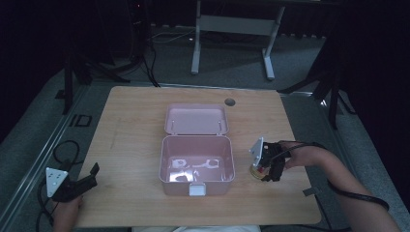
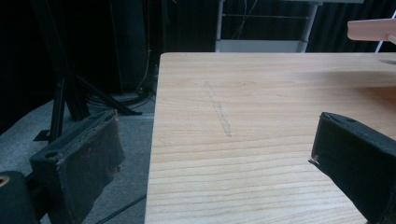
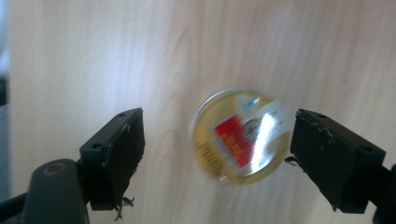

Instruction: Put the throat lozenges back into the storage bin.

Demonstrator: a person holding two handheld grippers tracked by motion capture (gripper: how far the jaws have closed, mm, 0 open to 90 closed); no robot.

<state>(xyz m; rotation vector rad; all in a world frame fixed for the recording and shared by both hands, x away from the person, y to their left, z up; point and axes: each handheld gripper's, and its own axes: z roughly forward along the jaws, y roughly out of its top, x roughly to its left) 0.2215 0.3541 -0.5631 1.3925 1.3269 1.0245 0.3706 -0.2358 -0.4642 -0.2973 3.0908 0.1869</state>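
Round gold tin [image 3: 241, 135] lies between the right gripper's [image 3: 217, 154] parted jaws

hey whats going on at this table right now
A person works at a wooden table with a gripper in each hand. The right gripper hangs over a small round gold tin lying to the right of an open pink box, fingers spread either side of it and not yet closed. The left gripper rests open at the table's near left edge, holding nothing. The box lid is folded back.
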